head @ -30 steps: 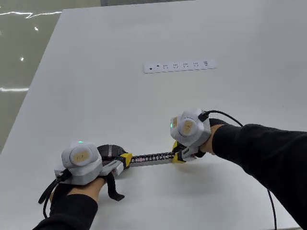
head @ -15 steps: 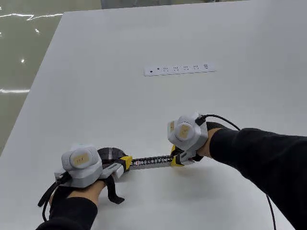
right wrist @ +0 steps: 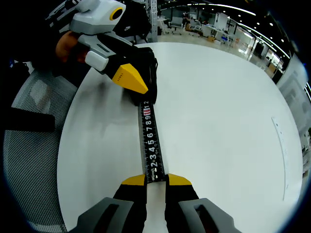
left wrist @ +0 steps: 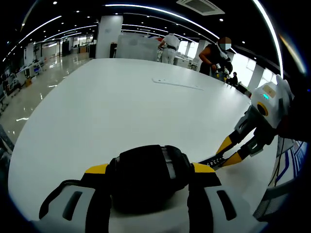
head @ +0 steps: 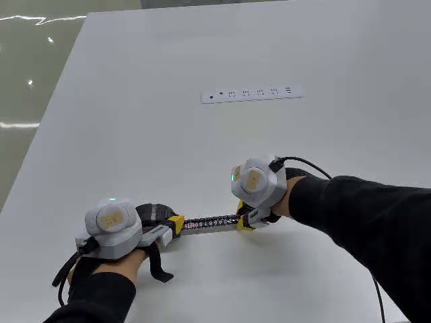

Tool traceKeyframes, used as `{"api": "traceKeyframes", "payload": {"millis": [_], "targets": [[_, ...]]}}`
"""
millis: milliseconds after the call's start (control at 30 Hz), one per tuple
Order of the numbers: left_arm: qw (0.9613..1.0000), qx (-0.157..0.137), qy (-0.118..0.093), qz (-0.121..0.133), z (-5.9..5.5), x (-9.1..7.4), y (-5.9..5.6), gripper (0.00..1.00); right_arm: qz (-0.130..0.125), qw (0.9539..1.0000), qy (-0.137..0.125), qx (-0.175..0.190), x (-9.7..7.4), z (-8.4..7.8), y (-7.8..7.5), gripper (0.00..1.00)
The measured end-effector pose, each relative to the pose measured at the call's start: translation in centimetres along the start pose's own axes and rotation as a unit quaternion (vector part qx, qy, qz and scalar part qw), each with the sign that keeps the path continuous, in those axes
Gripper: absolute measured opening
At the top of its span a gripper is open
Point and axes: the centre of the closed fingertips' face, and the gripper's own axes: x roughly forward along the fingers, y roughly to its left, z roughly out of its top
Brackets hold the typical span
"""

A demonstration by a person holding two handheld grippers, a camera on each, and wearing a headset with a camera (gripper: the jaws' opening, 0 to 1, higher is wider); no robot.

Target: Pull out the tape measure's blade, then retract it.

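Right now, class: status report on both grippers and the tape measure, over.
Left gripper shut on tape measure. Right gripper shut on blade, partly out. Power strip well clear.

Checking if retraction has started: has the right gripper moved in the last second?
Yes: against the power strip, the right gripper, holding the blade, has slid slightly left toward the tape measure case.

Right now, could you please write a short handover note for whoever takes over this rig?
The left tool is shut on the tape measure case, low over the white table.
The right tool is shut on the tip of the blade.
Done: blade drawn out a short stretch, spanning straight between the two tools, numbers facing up.
Left: ease the blade back into the case, then let go.
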Motion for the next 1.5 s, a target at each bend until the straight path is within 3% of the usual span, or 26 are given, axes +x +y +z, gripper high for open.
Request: {"api": "traceKeyframes", "payload": {"millis": [1500], "targets": [[1.0000, -0.002, 0.004, 0.001, -0.1, -0.1, 0.1, 0.59, -0.005, 0.9999, -0.008, 0.003, 0.8, 1.7, 0.1, 0.09]]}}
